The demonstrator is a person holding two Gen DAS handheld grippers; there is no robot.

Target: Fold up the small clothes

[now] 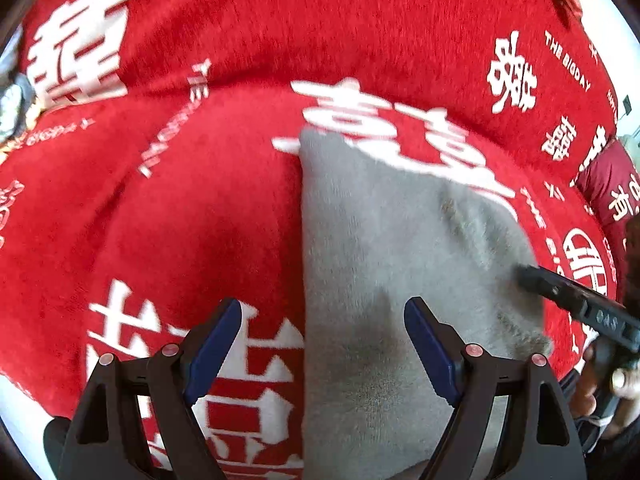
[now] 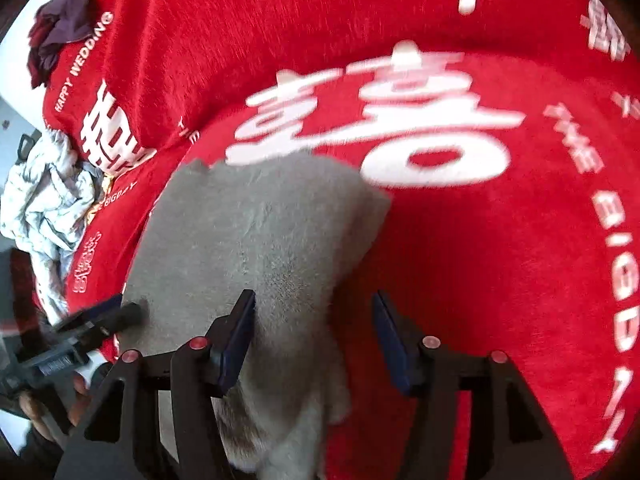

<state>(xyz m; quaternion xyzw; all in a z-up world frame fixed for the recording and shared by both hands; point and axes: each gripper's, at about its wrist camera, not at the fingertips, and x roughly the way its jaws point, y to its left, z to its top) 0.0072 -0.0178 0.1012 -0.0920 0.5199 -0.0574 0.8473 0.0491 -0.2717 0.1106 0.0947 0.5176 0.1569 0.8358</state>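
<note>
A small grey fleecy garment [image 1: 400, 240] lies flat on a red blanket [image 1: 200, 208] printed with white characters. My left gripper [image 1: 324, 350] hovers open over the garment's near left edge; one pad is above the blanket, the other above the grey cloth. In the right wrist view the same garment [image 2: 256, 240] runs under my right gripper [image 2: 316, 342], which is open astride its right edge, with nothing pinched between the pads. Each gripper shows in the other's view: the right gripper [image 1: 528, 276] at the cloth's right side, the left gripper [image 2: 120, 312] at its left side.
A crumpled pale cloth [image 2: 48, 208] lies off the blanket's left edge, and dark purple clothes [image 2: 60, 28] sit at the far left corner. A dark red printed item [image 1: 604, 176] lies at the right. A person's hand [image 1: 592, 396] holds the right gripper.
</note>
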